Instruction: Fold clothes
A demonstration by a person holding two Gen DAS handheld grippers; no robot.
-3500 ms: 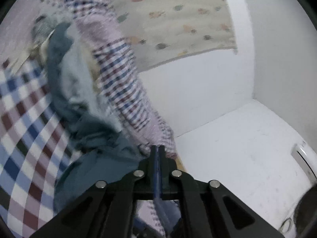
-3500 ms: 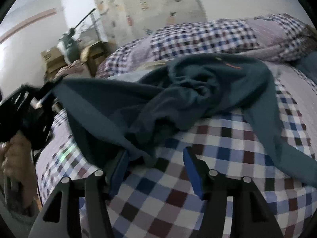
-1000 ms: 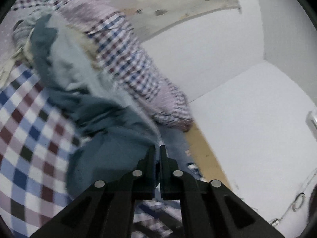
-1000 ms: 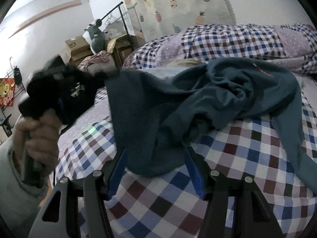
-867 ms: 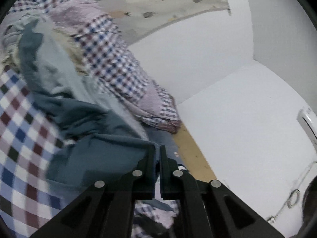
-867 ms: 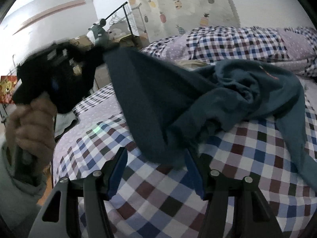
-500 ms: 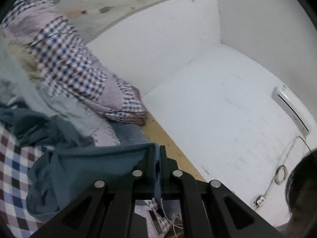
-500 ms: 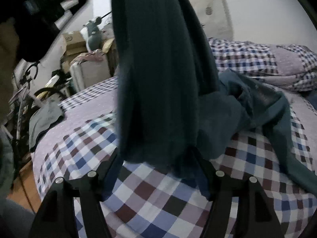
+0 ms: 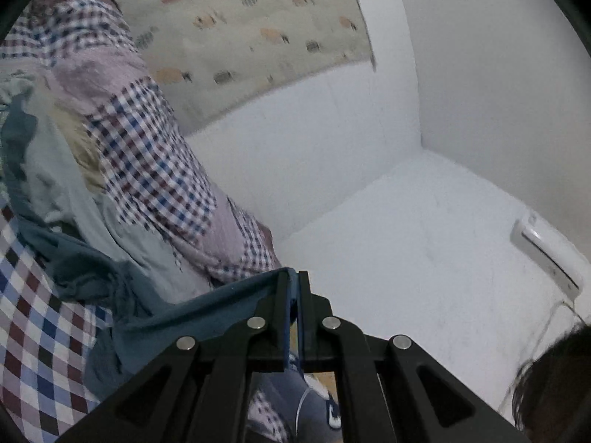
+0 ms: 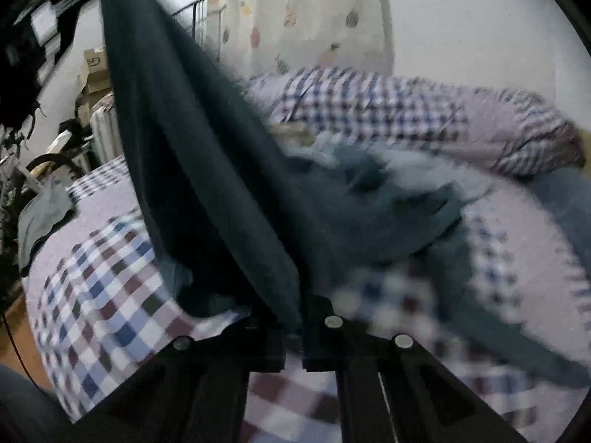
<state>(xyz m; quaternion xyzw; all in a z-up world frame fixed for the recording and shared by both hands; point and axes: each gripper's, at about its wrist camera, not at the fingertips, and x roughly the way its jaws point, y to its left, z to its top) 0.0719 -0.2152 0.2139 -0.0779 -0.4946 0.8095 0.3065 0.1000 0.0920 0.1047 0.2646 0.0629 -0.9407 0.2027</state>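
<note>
Lying behind teal garment [image 10: 207, 170]: rolled checked quilt [image 10: 406, 114], curtain [image 10: 306, 14], boxes [image 10: 96, 70].

Checked bedspread [image 10: 110, 295], dark teal garment [image 10: 332, 221] heaped on it, rolled checked quilt [image 10: 406, 110] behind

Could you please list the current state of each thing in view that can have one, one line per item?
left gripper: shut on the teal garment's edge.
right gripper: shut on another part of the same garment.
teal garment: unfolded, stretched taut between the grippers, the rest crumpled on the bed.
checked quilt: bunched up along the bed.
air conditioner: cannot tell if running.
</note>
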